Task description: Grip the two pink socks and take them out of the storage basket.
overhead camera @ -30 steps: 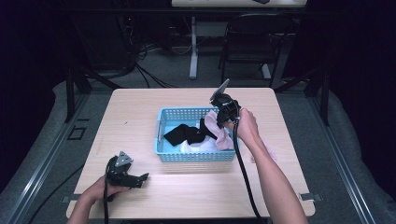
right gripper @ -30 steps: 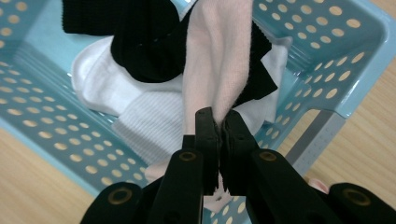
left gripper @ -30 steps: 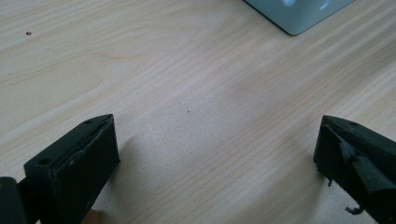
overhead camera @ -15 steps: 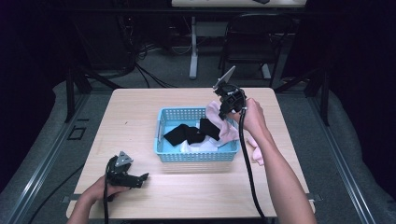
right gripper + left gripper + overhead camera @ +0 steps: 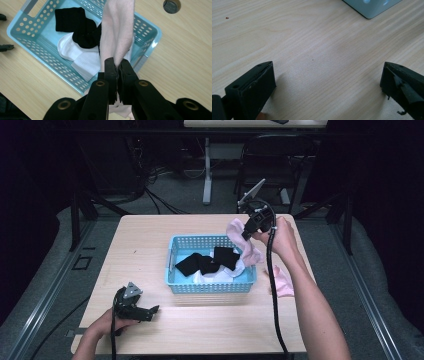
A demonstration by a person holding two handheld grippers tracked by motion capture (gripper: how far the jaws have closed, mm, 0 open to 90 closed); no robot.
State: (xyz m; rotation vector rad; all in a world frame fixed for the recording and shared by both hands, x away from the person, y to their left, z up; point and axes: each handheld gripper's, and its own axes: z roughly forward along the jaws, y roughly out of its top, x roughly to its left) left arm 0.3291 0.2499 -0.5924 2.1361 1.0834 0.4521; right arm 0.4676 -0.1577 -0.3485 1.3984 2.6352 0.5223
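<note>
- The right gripper (image 5: 117, 66) has its jaws pinched on a pink sock (image 5: 117, 27) above the basket (image 5: 172, 255).
- The left gripper (image 5: 328, 82) sits wide open, holding nothing, on the table (image 5: 312, 37).

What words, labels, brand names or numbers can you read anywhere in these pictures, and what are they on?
None: no readable text in any view.
The blue basket, the pink sock clamped in the right gripper, the black socks, the white socks and the second pink sock on the table carry no print or tag.
The left gripper shows bare black jaws, unmarked.
</note>
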